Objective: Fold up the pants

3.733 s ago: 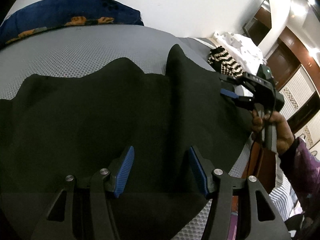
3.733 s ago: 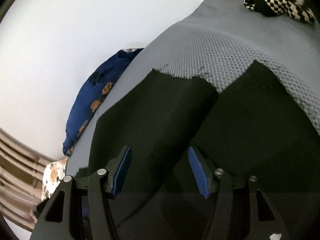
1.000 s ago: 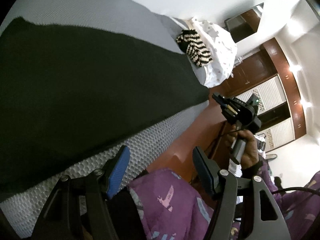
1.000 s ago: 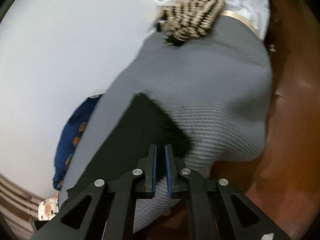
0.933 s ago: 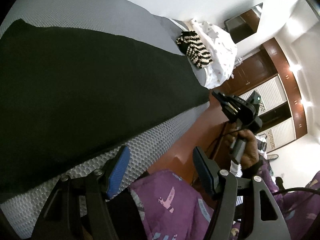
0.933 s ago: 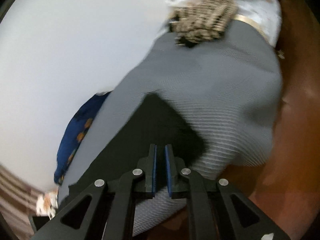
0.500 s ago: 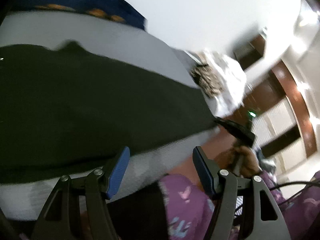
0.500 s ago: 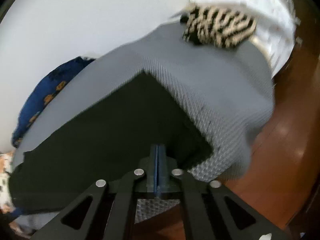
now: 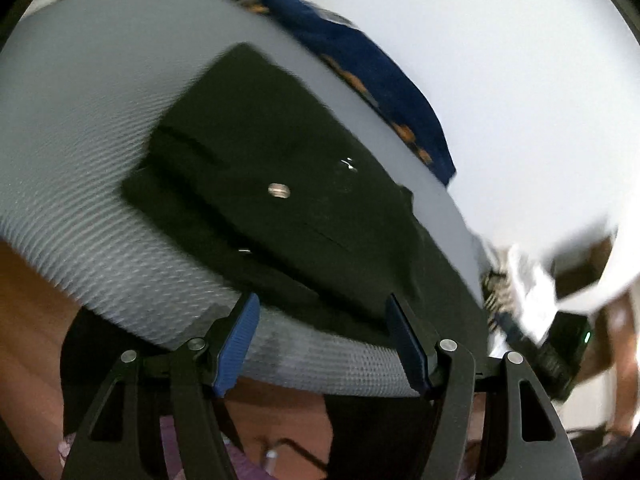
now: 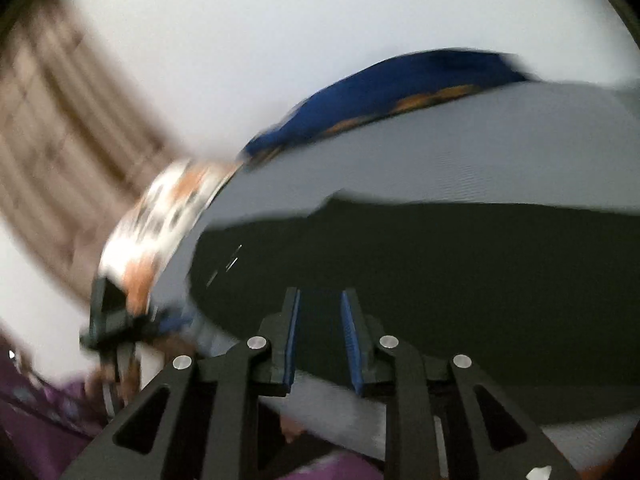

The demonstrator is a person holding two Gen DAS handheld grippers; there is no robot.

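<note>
A grey textured mattress (image 9: pixel 80 168) is filling the left and centre of the left wrist view, with the black pants (image 9: pixel 280 200) lying flat on it, waistband and a metal button (image 9: pixel 279 190) toward centre frame. A blue patterned pillow (image 9: pixel 360 76) is lying along the mattress's far edge against a white wall (image 9: pixel 520 80). The left gripper (image 9: pixel 322 344) is hovering at the lower centre with its jaws standing wide and nothing between them. In the blurred right wrist view, the right gripper (image 10: pixel 320 340) is opening its jaws over the pants' near edge, gripping nothing. Brown curtains (image 10: pixel 60 120) are hanging at the upper left.
</note>
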